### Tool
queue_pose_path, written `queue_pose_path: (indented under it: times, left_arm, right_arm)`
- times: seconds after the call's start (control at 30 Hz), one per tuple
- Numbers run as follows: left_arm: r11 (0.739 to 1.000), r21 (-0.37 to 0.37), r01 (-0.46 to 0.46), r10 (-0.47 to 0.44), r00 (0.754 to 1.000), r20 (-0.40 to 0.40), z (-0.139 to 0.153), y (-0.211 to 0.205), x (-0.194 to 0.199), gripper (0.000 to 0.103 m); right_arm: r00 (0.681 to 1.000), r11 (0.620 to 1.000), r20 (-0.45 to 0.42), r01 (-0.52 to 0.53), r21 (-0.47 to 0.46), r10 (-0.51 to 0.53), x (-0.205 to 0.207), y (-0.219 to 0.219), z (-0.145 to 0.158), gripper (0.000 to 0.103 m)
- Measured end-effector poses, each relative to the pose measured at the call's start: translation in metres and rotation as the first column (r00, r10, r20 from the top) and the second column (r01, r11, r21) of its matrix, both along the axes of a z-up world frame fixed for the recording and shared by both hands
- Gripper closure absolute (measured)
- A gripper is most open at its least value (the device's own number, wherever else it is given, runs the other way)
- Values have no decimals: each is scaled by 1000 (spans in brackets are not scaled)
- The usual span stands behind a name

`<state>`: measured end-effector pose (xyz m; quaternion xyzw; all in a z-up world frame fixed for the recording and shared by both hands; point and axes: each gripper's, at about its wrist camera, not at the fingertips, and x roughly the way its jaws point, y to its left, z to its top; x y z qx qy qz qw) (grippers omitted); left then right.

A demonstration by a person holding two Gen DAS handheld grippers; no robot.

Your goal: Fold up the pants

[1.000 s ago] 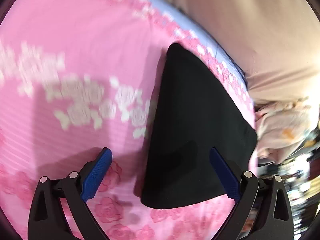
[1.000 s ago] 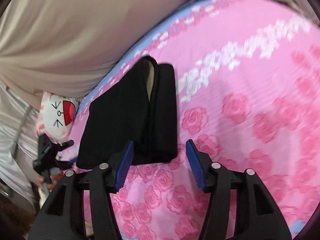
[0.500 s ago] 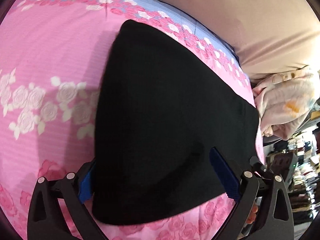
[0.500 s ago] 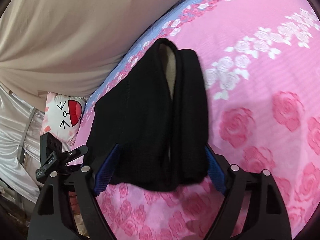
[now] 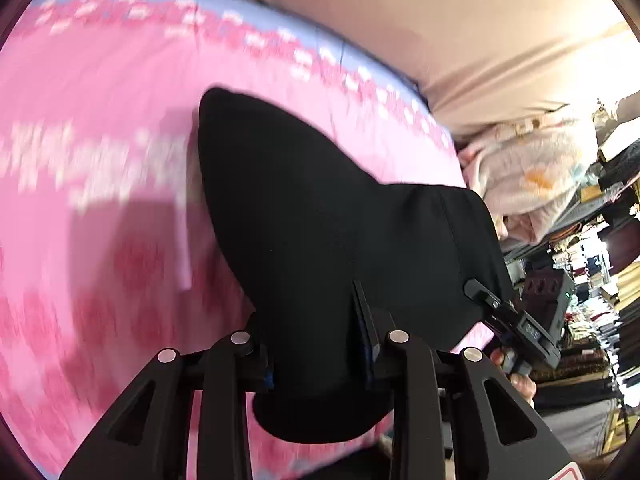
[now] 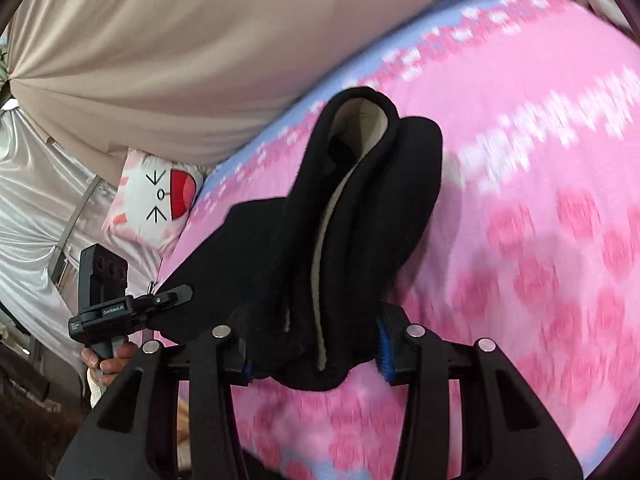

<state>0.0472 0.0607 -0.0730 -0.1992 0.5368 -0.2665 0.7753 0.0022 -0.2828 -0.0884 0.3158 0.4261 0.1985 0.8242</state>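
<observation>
we hold the folded black pants (image 5: pixel 320 216) over the pink rose bedsheet (image 5: pixel 100 80), left tongs (image 5: pixel 316 344) and right tongs (image 6: pixel 316 344) each clamped on a near corner; thick layers could slip out and unfold.

pink bedsheet (image 5: pixel 100 208) motion-blurred, left gripper (image 5: pixel 316 344) fingertips buried in black pants (image 5: pixel 320 220), right gripper (image 6: pixel 314 344) pads mostly hidden
</observation>
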Motion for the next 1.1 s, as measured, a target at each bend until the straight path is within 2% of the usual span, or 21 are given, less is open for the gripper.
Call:
queue_pose_path:
  times: [0.1, 0.13, 0.17, 0.23, 0.27, 0.33, 0.37, 0.4, 0.43, 0.5, 0.53, 0.57, 0.6, 0.63, 0.67, 0.73, 0.77, 0.9, 1.0, 1.07, 1.1]
  left_arm:
    - [997, 67, -24, 25, 1000, -17, -26, 5, -11, 68]
    - [997, 72, -32, 35, 999, -31, -32, 6, -11, 66]
    - [997, 61, -42, 45, 998, -40, -33, 9, -11, 66]
    - [996, 70, -62, 63, 998, -9, -17, 17, -17, 66]
    - [992, 100, -81, 79, 997, 24, -7, 20, -21, 68]
    - [966, 201, -162, 128, 977, 171, 25, 24, -33, 70]
    - [955, 230, -186, 137, 967, 212, 35, 24, -39, 70]
    - [949, 246, -197, 130, 956, 262, 46, 18, -42, 67]
    - [955, 241, -174, 100, 951, 291, 50, 10, -43, 63]
    - [961, 247, -122, 49, 958, 284, 42, -8, -38, 54]
    - [962, 258, -91, 21, 965, 261, 30, -22, -32, 54]
    - [958, 275, -75, 6, 969, 245, 21, -35, -26, 54]
    - [944, 323, -67, -4, 976, 216, 3, -48, -17, 54]
    - [928, 365, -78, 0, 977, 211, -7, -54, -12, 54]
    - [916, 391, -94, 5, 975, 223, -13, -56, -9, 54]
    - [897, 427, -116, -7, 961, 275, -17, -61, -10, 52]
    - [894, 432, -120, -8, 959, 283, -17, -60, -10, 51]
    - [902, 410, -137, 13, 957, 290, -8, -49, -16, 52]
    - [898, 404, -173, 42, 949, 313, 0, -45, -14, 36]
    - [890, 417, -187, 53, 948, 313, -1, -48, -10, 36]
    - [874, 447, -192, 57, 953, 298, -6, -51, -4, 36]
  right_arm:
    - [996, 998, -71, 43, -43, -46, -13, -12, -26, 45]
    - [996, 998, -65, 64, -8, -64, -19, -21, -29, 43]
    - [995, 996, -42, 90, 10, -90, -29, -31, -24, 43]
    - [989, 982, 55, 144, -119, -139, -54, -40, 1, 43]
    - [983, 957, 136, 157, -245, -126, -70, -37, 19, 47]
    - [980, 918, 194, 117, -380, -45, -89, -24, 36, 61]
    - [975, 893, 219, 67, -444, 36, -100, -7, 43, 69]
    - [972, 886, 221, 35, -461, 76, -101, 3, 45, 75]
    - [970, 880, 200, -31, -475, 142, -101, 21, 40, 80]
    - [962, 861, 172, -102, -499, 213, -94, 44, 24, 81]
    - [959, 841, 152, -127, -525, 240, -89, 56, 14, 82]
    - [962, 814, 136, -122, -568, 239, -78, 65, 2, 82]
    - [967, 803, 137, -94, -589, 213, -71, 64, -4, 83]
    - [979, 809, 134, -48, -586, 155, -62, 51, -8, 88]
    - [990, 847, 120, -2, -532, 77, -53, 29, -12, 101]
    - [996, 917, 78, 74, -393, -47, -50, -14, -21, 103]
    - [993, 932, 64, 115, -343, -99, -55, -32, -24, 103]
    - [971, 899, 90, 237, -369, -220, -77, -58, -3, 99]
    - [963, 915, 169, 256, -311, -212, -83, -55, 27, 98]
    - [971, 944, 201, 186, -272, -134, -69, -30, 44, 97]
    - [975, 955, 204, 145, -260, -92, -59, -15, 47, 97]
